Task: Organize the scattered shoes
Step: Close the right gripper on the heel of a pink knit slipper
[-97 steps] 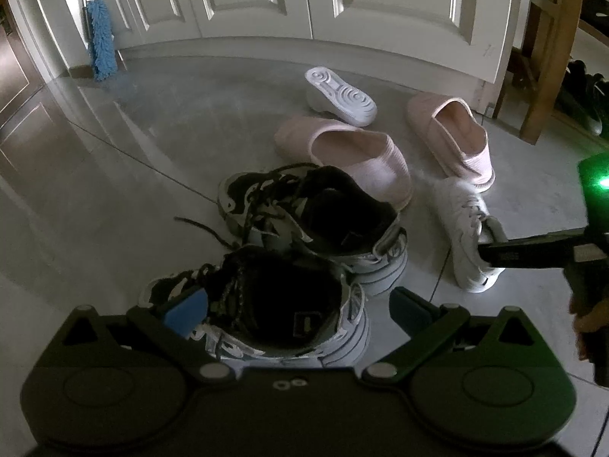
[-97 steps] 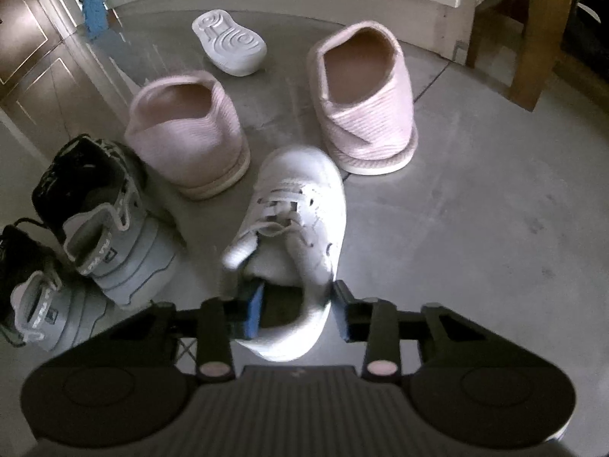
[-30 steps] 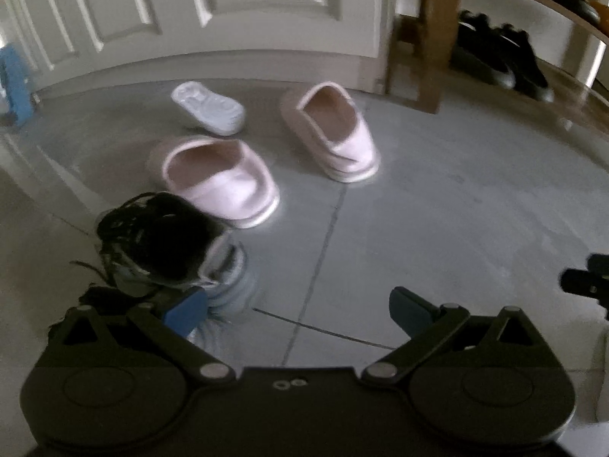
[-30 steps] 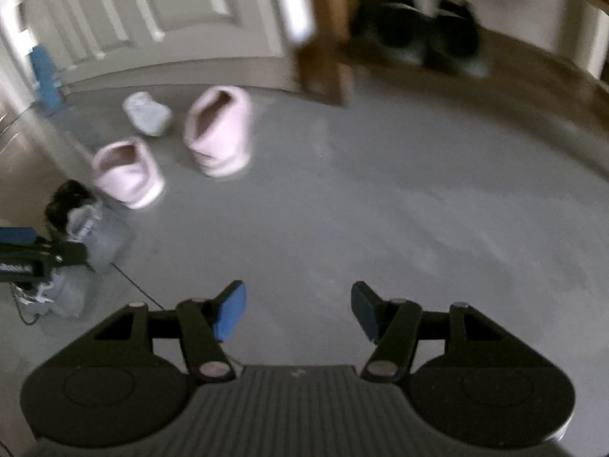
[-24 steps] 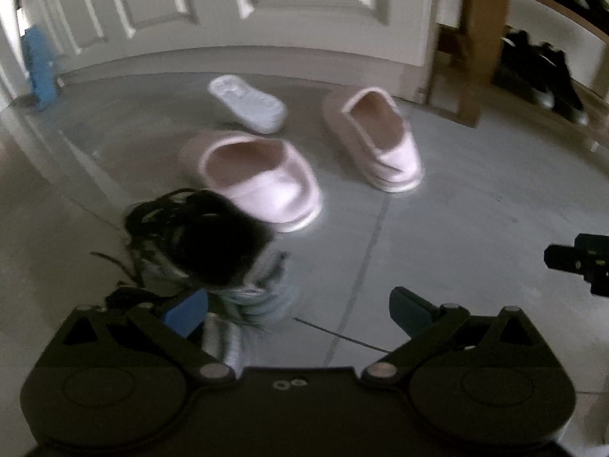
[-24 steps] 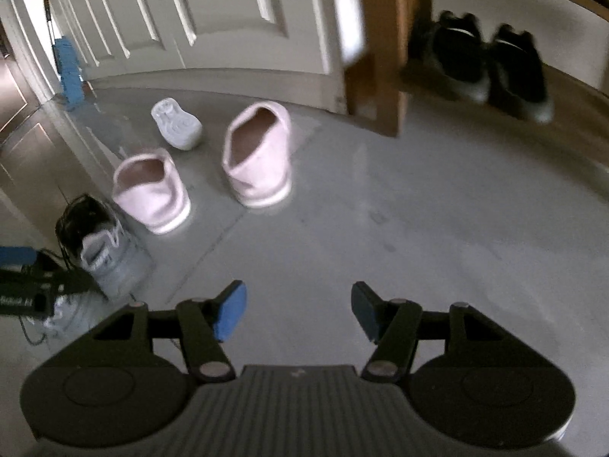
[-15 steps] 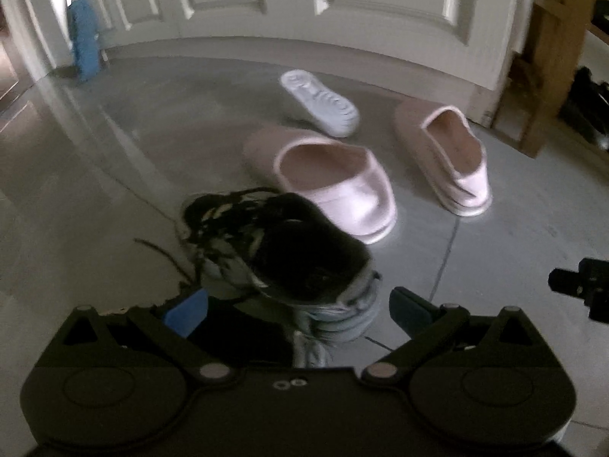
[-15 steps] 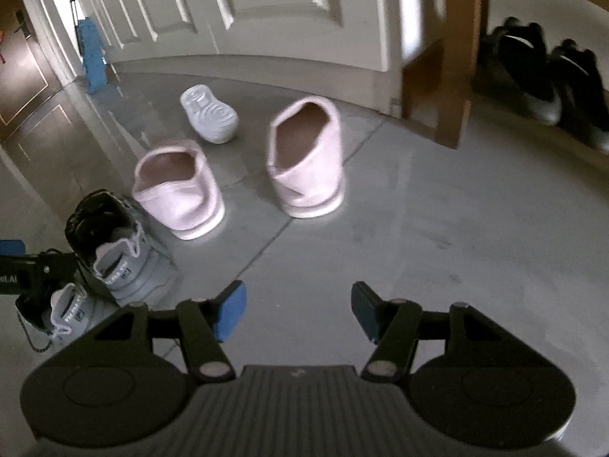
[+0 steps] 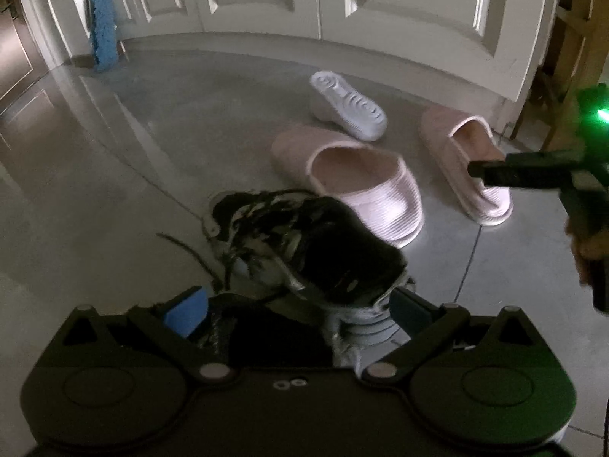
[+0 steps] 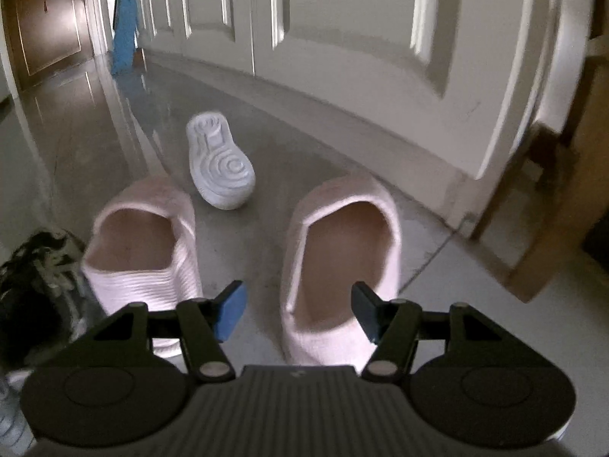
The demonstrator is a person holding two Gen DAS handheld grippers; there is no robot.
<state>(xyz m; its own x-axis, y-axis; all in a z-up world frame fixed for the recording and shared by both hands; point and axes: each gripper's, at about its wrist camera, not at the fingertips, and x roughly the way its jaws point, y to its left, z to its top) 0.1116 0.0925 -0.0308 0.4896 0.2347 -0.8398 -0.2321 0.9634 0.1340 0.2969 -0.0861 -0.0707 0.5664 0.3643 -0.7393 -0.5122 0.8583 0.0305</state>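
Note:
Two pink slippers lie on the grey floor, a right one (image 10: 338,262) and a left one (image 10: 144,251). My right gripper (image 10: 297,310) is open, its jaws either side of the right slipper's heel, not closed on it. A white sneaker (image 10: 220,160) lies sole-up beyond them. In the left wrist view, a black-and-grey sneaker (image 9: 316,251) sits just ahead of my open, empty left gripper (image 9: 297,310), and a second dark sneaker (image 9: 259,335) lies partly hidden under it. The slippers (image 9: 361,186) (image 9: 464,163), the white sneaker (image 9: 346,106) and the right gripper (image 9: 533,169) also show there.
White panelled doors (image 10: 342,38) run along the back. A blue duster (image 9: 102,34) leans at the far left. A wooden shoe-rack leg (image 10: 552,228) stands at the right. A dark door (image 10: 45,19) closes the corridor's far end.
The white sneaker my right gripper held 3.2 s ago is gone from it. Both grippers swung left from the rack side; the right one moved in over the right pink slipper's heel.

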